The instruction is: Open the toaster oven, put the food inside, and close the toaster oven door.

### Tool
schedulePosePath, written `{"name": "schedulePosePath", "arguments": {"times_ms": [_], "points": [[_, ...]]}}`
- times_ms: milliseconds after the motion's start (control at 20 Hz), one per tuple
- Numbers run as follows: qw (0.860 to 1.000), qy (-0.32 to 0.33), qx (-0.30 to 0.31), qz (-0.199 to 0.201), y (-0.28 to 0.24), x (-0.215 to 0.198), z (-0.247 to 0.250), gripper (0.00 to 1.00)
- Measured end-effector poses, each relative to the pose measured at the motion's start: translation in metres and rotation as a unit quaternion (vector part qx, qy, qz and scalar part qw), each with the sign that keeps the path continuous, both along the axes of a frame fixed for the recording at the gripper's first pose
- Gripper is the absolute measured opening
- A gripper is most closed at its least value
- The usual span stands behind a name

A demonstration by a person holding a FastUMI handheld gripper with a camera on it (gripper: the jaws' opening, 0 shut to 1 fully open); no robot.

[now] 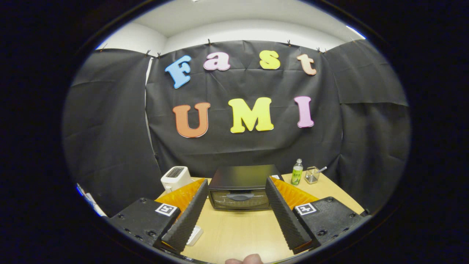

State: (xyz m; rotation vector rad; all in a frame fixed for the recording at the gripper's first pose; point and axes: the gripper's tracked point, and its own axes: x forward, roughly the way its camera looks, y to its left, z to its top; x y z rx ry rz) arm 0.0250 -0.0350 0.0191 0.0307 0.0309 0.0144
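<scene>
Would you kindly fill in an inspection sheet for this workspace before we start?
Surface: wooden table, bare ahead of the tongs.
Job's things: toaster oven beyond the fingers, door shut; food not identified.
Clutter: white toaster left of the oven; green bottle and clear cup with a utensil to its right; a white object beside the left finger.
Grippers: tongs open, holding nothing, aimed at the oven.
Cables: nothing seen.
Surroundings: black cloth wall behind; a fingertip near the camera.

Bare wooden tabletop (238,231) lies open between the spread gripper (236,220) fingers, right up to the black toaster oven's (242,187) closed door.
</scene>
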Motion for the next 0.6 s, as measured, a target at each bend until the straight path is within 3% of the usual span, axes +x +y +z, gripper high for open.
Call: {"name": "schedulePosePath", "arguments": {"times_ms": [600], "points": [[1.000, 0.004, 0.013, -0.015, -0.015, 0.008, -0.006, 1.00]]}}
